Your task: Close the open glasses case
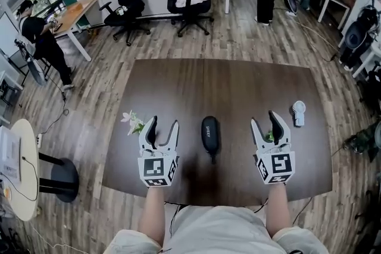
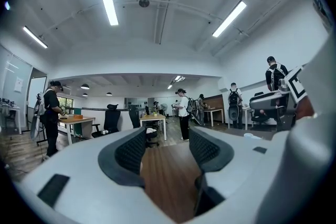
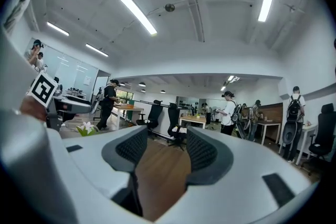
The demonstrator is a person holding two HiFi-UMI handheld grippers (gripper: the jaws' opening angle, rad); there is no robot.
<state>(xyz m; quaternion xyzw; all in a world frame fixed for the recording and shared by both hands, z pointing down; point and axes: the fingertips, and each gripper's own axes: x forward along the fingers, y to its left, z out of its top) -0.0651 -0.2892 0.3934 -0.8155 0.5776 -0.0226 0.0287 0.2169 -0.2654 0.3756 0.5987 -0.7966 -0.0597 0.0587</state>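
Note:
A black oblong glasses case (image 1: 209, 132) lies lengthwise at the middle of the dark wooden table (image 1: 226, 80); from above its lid looks down. My left gripper (image 1: 163, 123) rests near the table's front edge, to the left of the case and apart from it, jaws open and empty. My right gripper (image 1: 265, 119) sits to the right of the case, also open and empty. In the left gripper view, the left gripper (image 2: 167, 149) frames only bare tabletop. The right gripper view shows the right gripper (image 3: 160, 152) the same way. Neither gripper view includes the case.
A white flower sprig (image 1: 132, 122) lies just left of the left gripper. A small white fan (image 1: 298, 111) stands near the table's right edge. Office chairs (image 1: 128, 0), desks and several people stand beyond the table's far side.

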